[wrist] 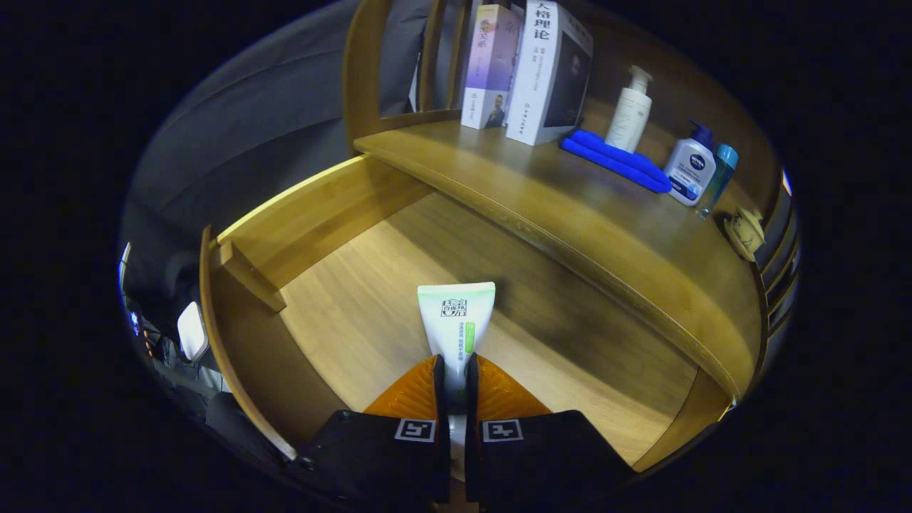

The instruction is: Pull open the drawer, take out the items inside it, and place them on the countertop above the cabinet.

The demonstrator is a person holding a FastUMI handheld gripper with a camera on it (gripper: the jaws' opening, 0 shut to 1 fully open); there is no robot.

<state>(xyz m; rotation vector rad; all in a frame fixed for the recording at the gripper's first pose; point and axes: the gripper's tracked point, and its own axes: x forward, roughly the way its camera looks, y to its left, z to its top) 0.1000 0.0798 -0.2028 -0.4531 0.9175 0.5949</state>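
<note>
**Tube clamped between the fingers above the open drawer**

The gripper (454, 370) is seen closed almost fully, its two orange fingers (410, 395) pressed against either side of a white-and-green tube (456, 320). The tube is held near its lower part, and its flat crimped end is pointed forward, toward twelve o'clock from the fingertips. Only a narrow gap, filled by the tube, is left between the fingers.

The drawer (313, 214) is pulled open beneath the gripper; its pale wooden floor is spread out under and beyond the tube. Whether the tube is lifted off that floor or touching it cannot be told.

The countertop (570, 206) is found beyond the drawer, from about twelve to two o'clock of the fingers. On it, two upright books (527, 71) are stood at roughly twelve o'clock. A folded blue cloth (613, 160) is laid at about one o'clock, with a white pump bottle (629, 110) stood just behind it. Further toward two o'clock, a white-and-blue pump bottle (690, 167) and a slim teal bottle (718, 178) are placed side by side.
</note>
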